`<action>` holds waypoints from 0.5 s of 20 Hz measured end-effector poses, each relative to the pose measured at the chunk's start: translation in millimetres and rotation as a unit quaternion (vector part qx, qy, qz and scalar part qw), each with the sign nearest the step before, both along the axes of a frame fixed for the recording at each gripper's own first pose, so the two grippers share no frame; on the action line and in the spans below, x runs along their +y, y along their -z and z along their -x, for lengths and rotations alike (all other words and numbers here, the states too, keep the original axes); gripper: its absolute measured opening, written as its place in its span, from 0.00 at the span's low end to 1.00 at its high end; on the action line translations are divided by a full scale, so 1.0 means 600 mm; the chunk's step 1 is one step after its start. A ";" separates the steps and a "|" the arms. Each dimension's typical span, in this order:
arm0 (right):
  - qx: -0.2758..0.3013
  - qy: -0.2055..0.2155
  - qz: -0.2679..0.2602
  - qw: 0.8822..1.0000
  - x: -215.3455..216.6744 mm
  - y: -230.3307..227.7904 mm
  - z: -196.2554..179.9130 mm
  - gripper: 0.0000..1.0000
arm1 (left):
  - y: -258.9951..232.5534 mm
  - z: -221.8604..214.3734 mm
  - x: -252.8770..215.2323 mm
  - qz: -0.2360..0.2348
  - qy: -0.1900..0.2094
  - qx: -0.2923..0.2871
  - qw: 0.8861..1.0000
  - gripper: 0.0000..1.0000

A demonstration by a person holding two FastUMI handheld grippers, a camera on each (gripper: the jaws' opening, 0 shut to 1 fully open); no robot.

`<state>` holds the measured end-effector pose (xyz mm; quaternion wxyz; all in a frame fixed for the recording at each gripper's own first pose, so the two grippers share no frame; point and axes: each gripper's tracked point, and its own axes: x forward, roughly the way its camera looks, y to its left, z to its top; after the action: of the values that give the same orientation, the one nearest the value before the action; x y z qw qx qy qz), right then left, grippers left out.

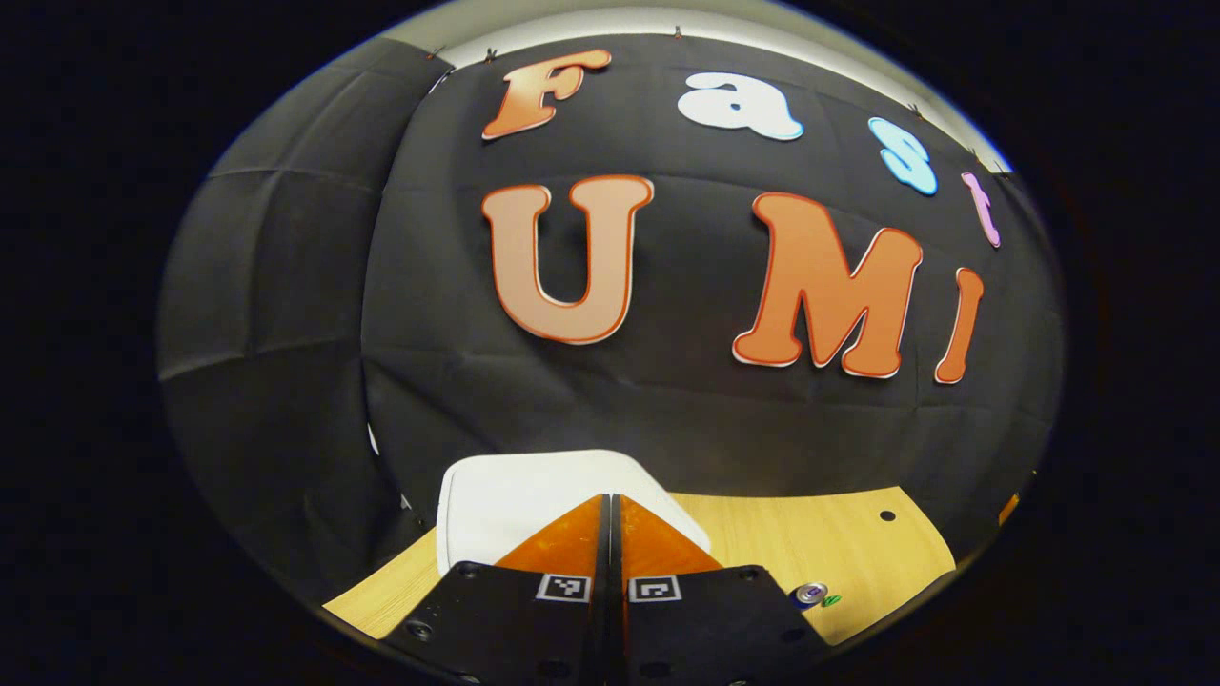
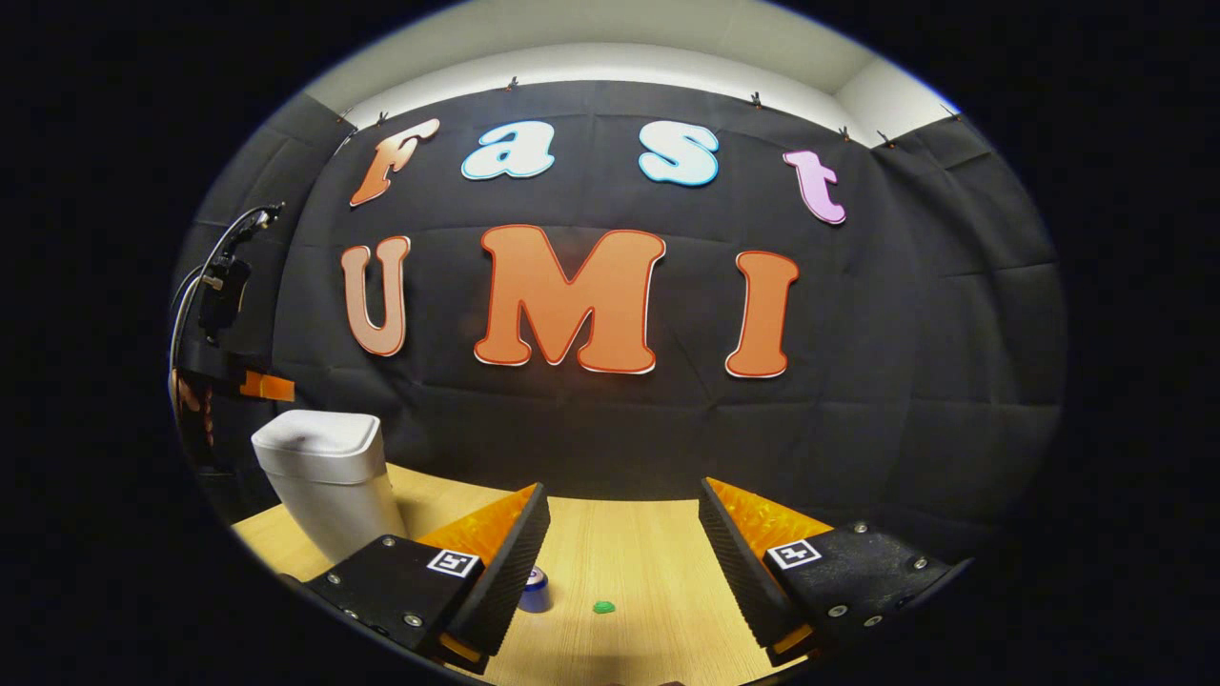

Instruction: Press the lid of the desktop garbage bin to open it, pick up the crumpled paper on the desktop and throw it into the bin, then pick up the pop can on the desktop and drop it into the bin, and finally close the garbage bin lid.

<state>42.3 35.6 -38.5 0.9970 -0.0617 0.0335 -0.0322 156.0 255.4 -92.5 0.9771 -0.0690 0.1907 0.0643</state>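
Note:
A white desktop bin (image 2: 324,476) stands at the left of the wooden table, its lid (image 2: 315,431) down. My left gripper (image 2: 262,386) hangs a little above that lid, apart from it. In the left gripper view the same gripper (image 1: 613,502) is shut with nothing between its fingers, over the white lid (image 1: 515,495). The pop can (image 2: 537,591) stands upright, partly behind one finger of my open right gripper (image 2: 620,495). A small green crumpled lump (image 2: 602,606) lies just right of the can. Can (image 1: 810,595) and lump (image 1: 831,600) also sit low right of the left gripper.
The light wooden table (image 2: 629,562) runs back to the black cloth wall. A hand and cable (image 2: 214,286) sit behind the left gripper at the far left. A small dark hole (image 1: 887,515) marks the table's right part.

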 end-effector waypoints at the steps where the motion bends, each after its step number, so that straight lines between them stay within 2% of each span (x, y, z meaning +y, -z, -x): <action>1: 0.000 0.010 0.002 1.000 0.001 0.004 0.003 0.94 | 0.021 -0.005 0.010 0.004 0.004 0.017 1.000 0.00; 3: 0.002 0.031 0.003 1.000 0.005 0.010 0.009 0.94 | 0.058 -0.008 0.007 0.015 0.027 0.049 0.998 0.00; 5: 0.007 0.050 0.002 0.999 0.012 0.019 0.015 0.94 | 0.083 -0.011 -0.003 0.006 0.053 0.070 0.996 0.00; 10: 0.022 0.068 0.005 0.997 0.021 0.034 0.021 0.94 | 0.097 -0.005 -0.003 -0.006 0.074 0.101 0.992 0.00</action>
<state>29.7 48.3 -59.2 0.9912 -0.0650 0.0594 -0.0984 159.0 253.3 -150.6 0.9555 -0.0418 0.2921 -0.0006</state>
